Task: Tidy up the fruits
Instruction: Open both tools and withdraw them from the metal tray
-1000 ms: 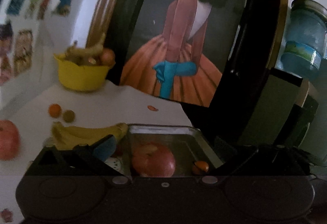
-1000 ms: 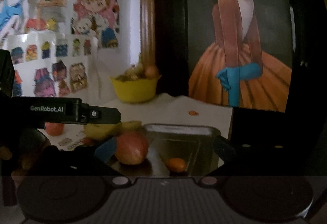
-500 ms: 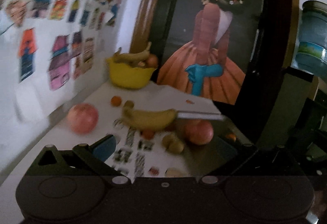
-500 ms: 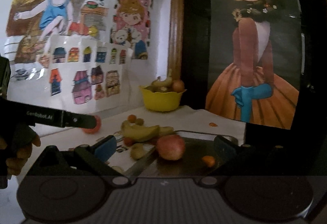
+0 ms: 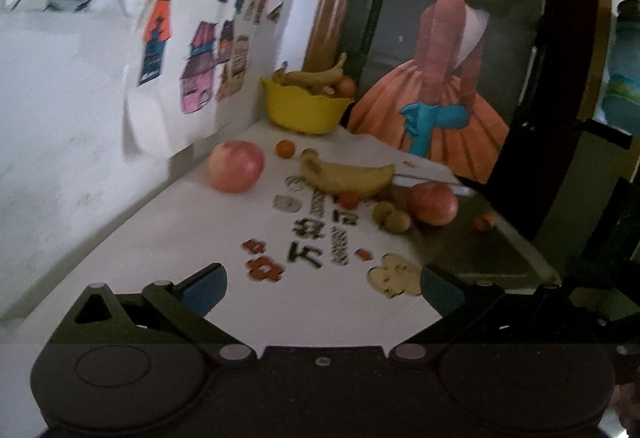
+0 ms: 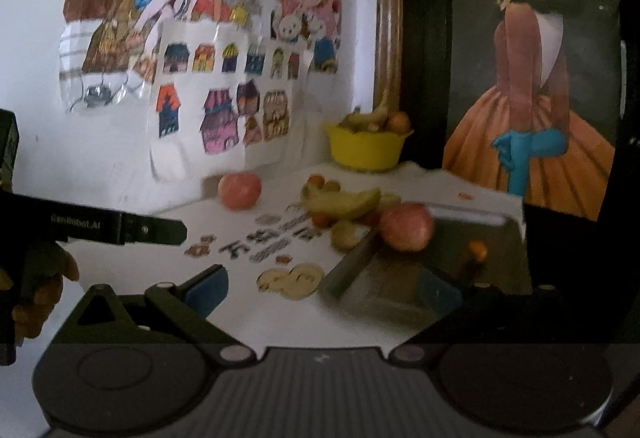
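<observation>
Shiny metal tray (image 5: 480, 254), glossy yellow plastic bowl (image 5: 302, 112), smooth-skinned apple (image 5: 236, 166), paper drawings (image 6: 224, 110), varnished wooden frame (image 6: 390, 38).

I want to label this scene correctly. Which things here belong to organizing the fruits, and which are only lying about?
For the job: apple on the table, banana, apple in the metal tray, metal tray, yellow bowl, left gripper, right gripper, both open.

Lying about: wall drawings, painting of a girl, water jug.

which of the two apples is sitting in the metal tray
The apple at the metal tray's far end, behind the small orange fruit. The other apple rests by the wall.
</observation>
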`<action>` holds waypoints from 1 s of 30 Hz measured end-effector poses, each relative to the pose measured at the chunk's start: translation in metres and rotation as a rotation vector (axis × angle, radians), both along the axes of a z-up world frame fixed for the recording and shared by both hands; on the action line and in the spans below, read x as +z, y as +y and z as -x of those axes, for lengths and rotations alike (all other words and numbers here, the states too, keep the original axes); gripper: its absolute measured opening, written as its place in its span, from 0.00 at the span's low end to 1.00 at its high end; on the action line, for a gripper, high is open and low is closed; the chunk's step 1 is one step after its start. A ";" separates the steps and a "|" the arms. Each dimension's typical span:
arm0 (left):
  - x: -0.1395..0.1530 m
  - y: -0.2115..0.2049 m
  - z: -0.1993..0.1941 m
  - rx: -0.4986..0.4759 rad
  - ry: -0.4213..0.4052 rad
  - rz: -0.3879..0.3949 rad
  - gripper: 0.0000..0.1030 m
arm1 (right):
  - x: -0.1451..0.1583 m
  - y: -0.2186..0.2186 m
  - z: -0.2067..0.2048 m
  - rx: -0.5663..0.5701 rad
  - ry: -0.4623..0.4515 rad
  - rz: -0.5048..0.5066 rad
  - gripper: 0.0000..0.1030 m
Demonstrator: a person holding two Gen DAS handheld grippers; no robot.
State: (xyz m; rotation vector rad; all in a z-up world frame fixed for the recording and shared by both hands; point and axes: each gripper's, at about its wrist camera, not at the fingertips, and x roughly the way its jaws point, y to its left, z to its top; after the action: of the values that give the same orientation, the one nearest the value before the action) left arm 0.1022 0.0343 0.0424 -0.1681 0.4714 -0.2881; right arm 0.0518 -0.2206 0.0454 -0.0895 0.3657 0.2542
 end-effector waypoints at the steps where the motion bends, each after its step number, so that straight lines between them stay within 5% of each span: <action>1: -0.002 0.002 0.001 0.009 0.008 -0.009 0.99 | -0.003 0.002 -0.001 -0.002 0.013 -0.005 1.00; 16: -0.004 0.012 -0.019 0.053 0.056 -0.074 0.99 | -0.027 0.016 -0.023 -0.015 0.127 -0.013 1.00; 30: -0.007 0.008 -0.075 0.151 0.113 -0.168 0.99 | -0.028 0.021 -0.075 0.038 0.190 0.004 1.00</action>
State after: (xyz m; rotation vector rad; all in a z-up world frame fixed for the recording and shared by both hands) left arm 0.1776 0.0426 0.0354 -0.0557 0.5896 -0.0903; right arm 0.1271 -0.1992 0.0173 -0.0761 0.5539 0.3002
